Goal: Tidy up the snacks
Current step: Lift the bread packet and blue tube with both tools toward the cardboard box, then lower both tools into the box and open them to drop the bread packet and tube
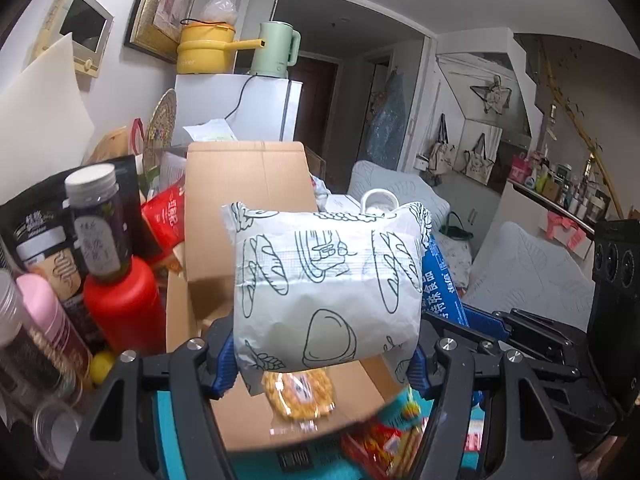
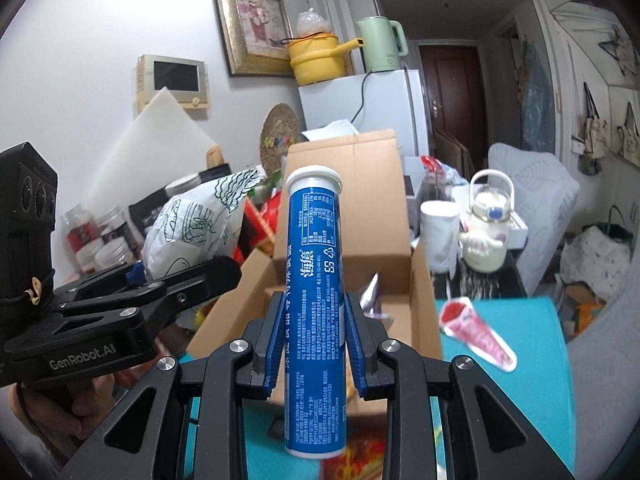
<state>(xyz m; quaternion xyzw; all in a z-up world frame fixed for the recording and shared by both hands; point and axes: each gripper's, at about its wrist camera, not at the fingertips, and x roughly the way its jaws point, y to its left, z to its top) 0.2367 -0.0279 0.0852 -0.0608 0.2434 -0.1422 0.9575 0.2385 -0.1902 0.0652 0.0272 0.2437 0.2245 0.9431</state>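
1. Snacks first: your left gripper [image 1: 326,364] is clamped on a white bread bag [image 1: 328,284], held up in front of the open cardboard box [image 1: 244,184]
2. Your right gripper [image 2: 310,344] pinches a blue tube [image 2: 314,312] upright, right above the box opening [image 2: 340,280]
3. Judging by this, lower one item at a time; keep the tube vertical so it doesn't slip through the pads
4. A wrapped biscuit [image 1: 298,394] lies on the near flap under the bag
5. Watch the red bottle [image 1: 120,304] and jars [image 1: 24,340] crowding the left, and the teapot [image 2: 486,232] to the right of the box
6. A red wrapper [image 2: 478,332] lies on the teal surface [image 2: 520,320], not yet boxed
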